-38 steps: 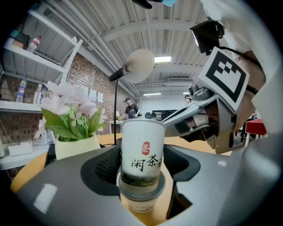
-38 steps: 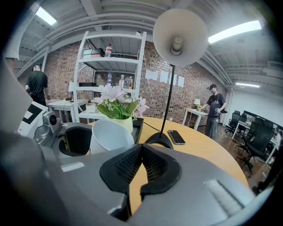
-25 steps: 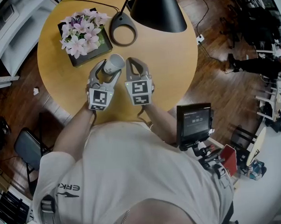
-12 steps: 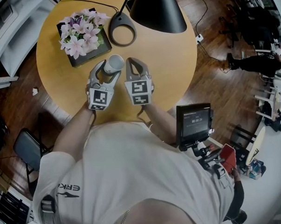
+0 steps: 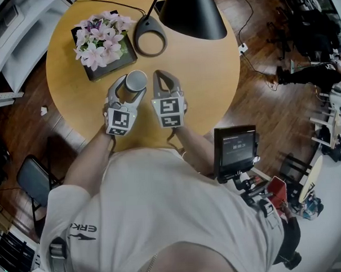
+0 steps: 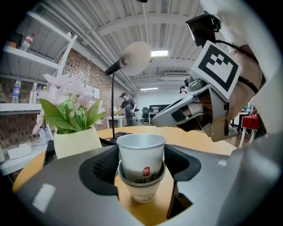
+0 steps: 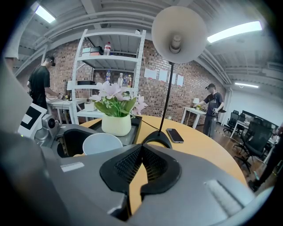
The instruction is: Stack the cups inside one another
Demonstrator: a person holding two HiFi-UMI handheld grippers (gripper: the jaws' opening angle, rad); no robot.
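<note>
Two white paper cups (image 6: 141,165) stand nested, one inside the other, upright on the round wooden table (image 5: 207,74). My left gripper (image 6: 141,161) is shut on them, one pad on each side at the outer cup's rim. From the head view the cups (image 5: 136,81) show as an open mouth between the left gripper's fingers (image 5: 119,84). My right gripper (image 5: 160,75) rests just right of the cups, shut with nothing in it. In the right gripper view its pads meet (image 7: 141,155), and the cup's rim (image 7: 102,143) shows to the left.
A pot of pink flowers in a black tray (image 5: 101,42) stands just beyond the cups. A desk lamp's base (image 5: 150,42) and black shade (image 5: 191,13) are at the back, with a phone (image 7: 175,135) beside the base. The table's near edge lies under my wrists.
The cups, tilted with their mouth toward the far right before, now stand upright between the left jaws. The right gripper has not moved.
</note>
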